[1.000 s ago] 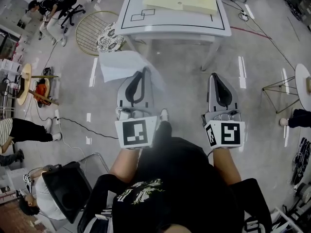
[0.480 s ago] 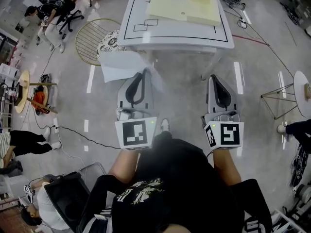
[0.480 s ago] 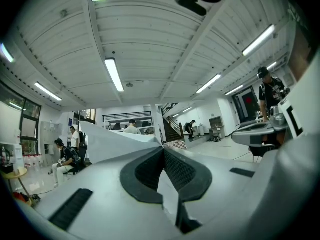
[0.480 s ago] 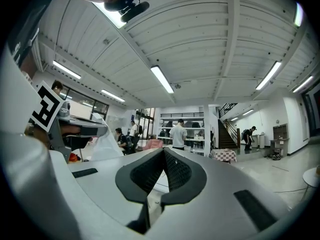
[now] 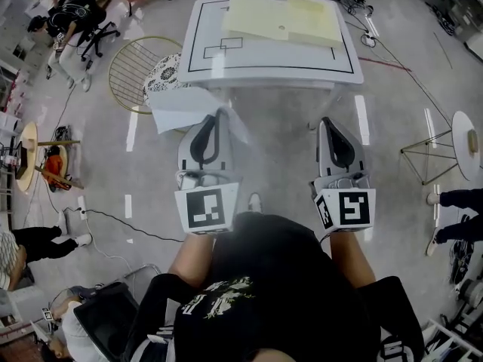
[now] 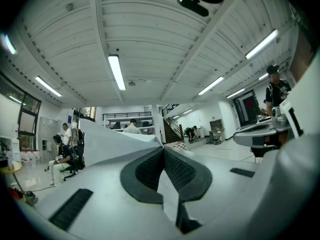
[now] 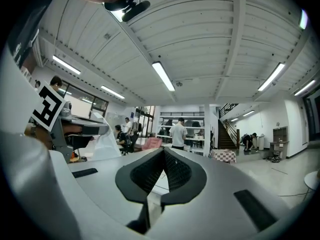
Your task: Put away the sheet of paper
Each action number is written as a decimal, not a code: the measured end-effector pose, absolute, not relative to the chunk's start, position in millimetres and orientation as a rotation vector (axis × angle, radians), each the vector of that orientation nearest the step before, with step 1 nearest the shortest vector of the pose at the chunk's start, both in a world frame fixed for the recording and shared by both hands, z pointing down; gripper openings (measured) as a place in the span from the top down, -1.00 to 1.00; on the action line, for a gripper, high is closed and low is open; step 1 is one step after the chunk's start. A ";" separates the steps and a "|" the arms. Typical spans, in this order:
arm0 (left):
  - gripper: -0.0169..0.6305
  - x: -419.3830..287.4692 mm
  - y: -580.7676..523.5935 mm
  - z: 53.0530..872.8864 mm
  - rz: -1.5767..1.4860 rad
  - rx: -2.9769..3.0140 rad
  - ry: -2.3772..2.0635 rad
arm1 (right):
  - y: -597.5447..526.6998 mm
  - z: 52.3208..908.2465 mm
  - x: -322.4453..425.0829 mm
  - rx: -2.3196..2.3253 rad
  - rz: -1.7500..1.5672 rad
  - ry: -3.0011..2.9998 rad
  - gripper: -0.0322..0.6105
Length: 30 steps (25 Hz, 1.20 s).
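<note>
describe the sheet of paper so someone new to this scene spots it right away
Find the white table with black lines at the top of the head view. Off its near left corner, the left gripper is shut on a white sheet of paper fanning out leftward. Unlike the pale yellow pad flat on the table, it is creased and held in the air.

The sheet of paper's [image 5: 178,108] near corner is hidden behind the left gripper [image 5: 220,114], a round side table [image 5: 469,139] at three o'clock is cut off by the edge, and a person [image 5: 38,241] at eight o'clock shows legs only.
</note>
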<state>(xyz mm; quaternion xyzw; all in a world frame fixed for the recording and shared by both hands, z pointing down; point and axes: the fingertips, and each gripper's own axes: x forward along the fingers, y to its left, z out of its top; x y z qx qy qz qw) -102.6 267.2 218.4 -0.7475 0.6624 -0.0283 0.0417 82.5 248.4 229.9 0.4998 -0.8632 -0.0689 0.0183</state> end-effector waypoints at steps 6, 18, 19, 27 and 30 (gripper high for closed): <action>0.94 -108.3 239.5 221.8 -0.083 -2.321 1.968 | 226.4 234.6 77.7 1.618 -0.206 -2.654 0.92; 0.94 -121.1 199.7 224.3 -0.090 -2.361 1.896 | 196.5 236.4 65.7 1.700 -0.214 -2.619 0.92; 0.94 -120.8 198.3 225.0 -0.091 -2.365 1.890 | 195.5 236.9 65.9 1.705 -0.212 -2.615 0.92; 0.94 -125.0 194.9 230.1 -0.079 -2.386 1.880 | 194.8 240.7 60.0 1.713 -0.205 -2.600 0.92; 0.94 -128.7 196.5 229.7 -0.077 -2.387 1.887 | 198.2 239.7 57.1 1.704 -0.211 -2.596 0.92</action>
